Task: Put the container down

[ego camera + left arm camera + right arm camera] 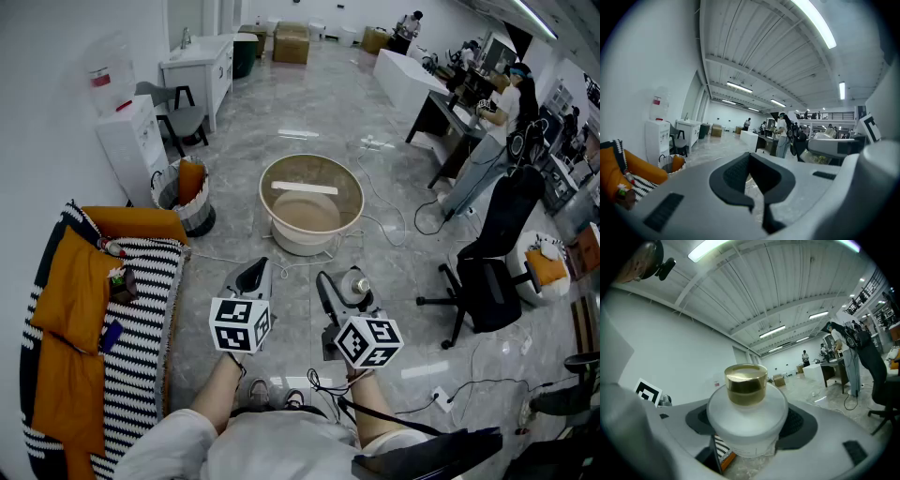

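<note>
Right gripper (345, 292) low and centre in the head view, jaws wide and clamped on the frosted container (746, 420), gold cap (746, 382) pointing up and away. Left gripper (251, 281) just beside it, jaws together, nothing between them. Above both, mid-frame, a beige tub (281, 178) on the marble floor (309, 103); striped couch (150, 291) at lower left.

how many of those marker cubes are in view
2. One marker cube sits on the left gripper, lower middle of the head view. The other is on the right gripper beside it, which holds the container. None seem hidden.
</note>
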`<state>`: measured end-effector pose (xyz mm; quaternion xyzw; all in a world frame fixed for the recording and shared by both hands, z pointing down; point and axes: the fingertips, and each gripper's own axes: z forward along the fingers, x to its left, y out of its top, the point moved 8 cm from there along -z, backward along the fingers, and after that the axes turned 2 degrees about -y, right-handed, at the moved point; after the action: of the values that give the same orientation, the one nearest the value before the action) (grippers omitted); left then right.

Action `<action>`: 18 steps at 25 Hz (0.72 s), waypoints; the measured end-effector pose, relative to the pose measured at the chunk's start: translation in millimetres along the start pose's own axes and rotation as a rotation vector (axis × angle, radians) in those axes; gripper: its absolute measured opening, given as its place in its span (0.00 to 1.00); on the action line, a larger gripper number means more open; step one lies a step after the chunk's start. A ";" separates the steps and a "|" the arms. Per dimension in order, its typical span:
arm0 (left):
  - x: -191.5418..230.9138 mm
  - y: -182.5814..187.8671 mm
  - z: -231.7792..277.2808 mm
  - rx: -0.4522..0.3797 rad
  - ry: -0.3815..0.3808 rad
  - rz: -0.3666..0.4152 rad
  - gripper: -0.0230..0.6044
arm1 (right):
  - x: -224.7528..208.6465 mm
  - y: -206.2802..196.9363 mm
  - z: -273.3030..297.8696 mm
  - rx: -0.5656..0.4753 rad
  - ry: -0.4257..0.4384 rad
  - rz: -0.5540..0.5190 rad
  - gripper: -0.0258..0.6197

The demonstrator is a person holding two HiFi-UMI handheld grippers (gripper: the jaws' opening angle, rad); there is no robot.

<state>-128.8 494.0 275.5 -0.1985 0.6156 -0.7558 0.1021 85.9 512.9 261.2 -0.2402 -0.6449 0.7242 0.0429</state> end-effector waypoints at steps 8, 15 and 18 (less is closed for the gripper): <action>-7.8 -0.2 4.1 0.005 -0.004 0.015 0.05 | -5.2 2.6 -1.6 0.002 -0.003 -0.017 0.58; 11.8 5.4 6.5 0.004 -0.010 0.025 0.05 | 4.3 5.2 13.8 -0.021 -0.008 -0.018 0.58; 22.8 5.7 8.6 0.007 -0.022 0.038 0.05 | 7.6 3.1 23.0 -0.026 -0.023 -0.021 0.58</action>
<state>-146.2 475.9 275.4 -0.1946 0.6155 -0.7537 0.1237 70.7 494.2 257.2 -0.2254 -0.6574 0.7180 0.0398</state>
